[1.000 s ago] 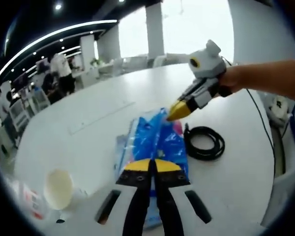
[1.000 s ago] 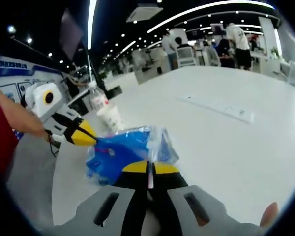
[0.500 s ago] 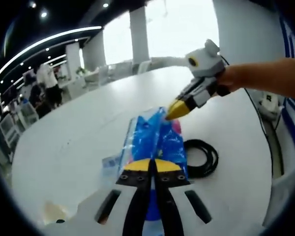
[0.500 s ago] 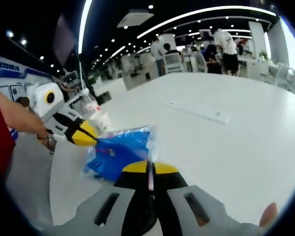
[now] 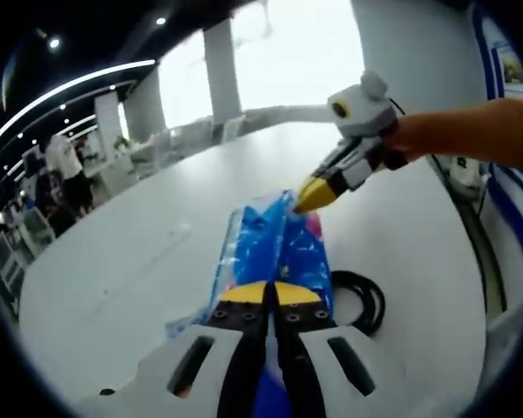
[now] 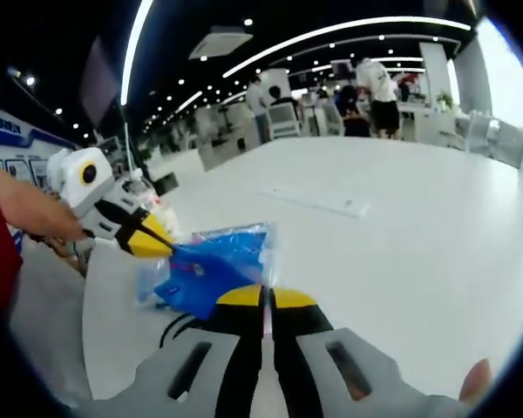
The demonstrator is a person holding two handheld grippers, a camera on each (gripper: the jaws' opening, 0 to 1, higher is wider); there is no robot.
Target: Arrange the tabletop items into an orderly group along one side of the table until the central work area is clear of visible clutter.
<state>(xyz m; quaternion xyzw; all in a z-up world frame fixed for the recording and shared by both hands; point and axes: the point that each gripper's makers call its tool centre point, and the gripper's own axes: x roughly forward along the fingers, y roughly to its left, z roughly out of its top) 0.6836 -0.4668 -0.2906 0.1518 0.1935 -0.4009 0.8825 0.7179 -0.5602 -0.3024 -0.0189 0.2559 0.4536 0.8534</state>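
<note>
— So, from the left, what's on the worktop (image 5: pixel 113 261)?

— Mostly bare white surface out to its curved far edge. Then the blue plastic bag (image 5: pixel 275 248), stretched lengthwise between the two tools. The left gripper (image 5: pixel 270 296) has its jaws pressed together on the bag's near end; the right gripper (image 5: pixel 309 196) reaches in from the right, its yellow tips pinched on the far end.

— And beside it?

— A coiled black cable (image 5: pixel 362 300) lies just right of the bag.

— From the right gripper view?

— The left gripper (image 6: pixel 148 244) comes in from the left, clamped on the bag (image 6: pixel 213 266). The right gripper (image 6: pixel 263 300) grips the bag's crinkled edge, jaws together. Rightward, the worktop (image 6: pixel 401 218) runs wide and bare, apart from a flat strip (image 6: pixel 318 202) set in its surface.
</note>
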